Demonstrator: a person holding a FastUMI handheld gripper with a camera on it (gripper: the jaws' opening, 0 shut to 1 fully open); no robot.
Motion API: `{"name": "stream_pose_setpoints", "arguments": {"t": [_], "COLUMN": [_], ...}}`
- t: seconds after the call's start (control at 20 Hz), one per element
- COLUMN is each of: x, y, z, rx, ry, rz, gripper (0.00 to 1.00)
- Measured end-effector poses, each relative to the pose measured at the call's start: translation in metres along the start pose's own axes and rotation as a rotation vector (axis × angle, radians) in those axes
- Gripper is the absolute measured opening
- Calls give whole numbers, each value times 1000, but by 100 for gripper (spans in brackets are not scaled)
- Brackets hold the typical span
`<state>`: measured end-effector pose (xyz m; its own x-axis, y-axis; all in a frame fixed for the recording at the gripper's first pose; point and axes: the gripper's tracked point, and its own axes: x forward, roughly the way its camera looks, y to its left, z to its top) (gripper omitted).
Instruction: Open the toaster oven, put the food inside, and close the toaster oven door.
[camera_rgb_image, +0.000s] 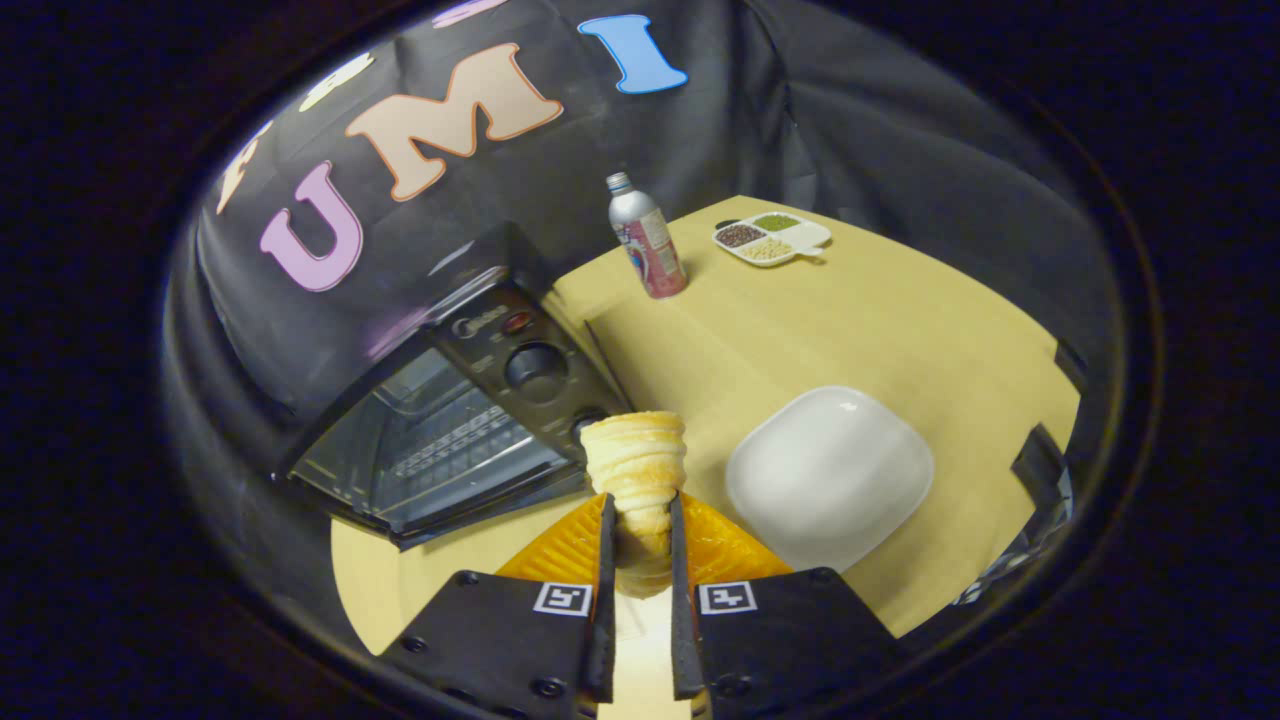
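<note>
Gripping the pastry horn (636, 462) between both fingers of my gripper (638, 515), I have it pinched near its narrow lower end, with the wide layered end sticking out beyond the fingertips. My toaster oven (440, 420) sits just ahead on the yellow table (880, 320), its glass door hanging open so I can see the wire rack (455, 440) inside. A white plate (830, 475) lies beside the pastry on the other side. Farther back stand a metal bottle (646, 236) and a divided dish of beans (770, 238).
</note>
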<state>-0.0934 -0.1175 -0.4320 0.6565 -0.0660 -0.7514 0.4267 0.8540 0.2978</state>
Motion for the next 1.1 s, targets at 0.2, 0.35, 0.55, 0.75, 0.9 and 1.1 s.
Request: {"name": "stream_pose_setpoints", "arguments": {"t": [0.2, 0.35, 0.55, 0.75, 0.9, 1.1], "x": [-7, -4, 9, 27, 40, 56], "y": [48, 82, 116, 142, 160, 177], "z": [-24, -33, -36, -30, -22, -15], "rx": [76, 154, 266, 374, 425, 453], "ry": [2, -15, -50, -92, -124, -149], "rz": [31, 49, 54, 62, 79, 99], "gripper": [25, 25, 25, 25, 24, 24]}}
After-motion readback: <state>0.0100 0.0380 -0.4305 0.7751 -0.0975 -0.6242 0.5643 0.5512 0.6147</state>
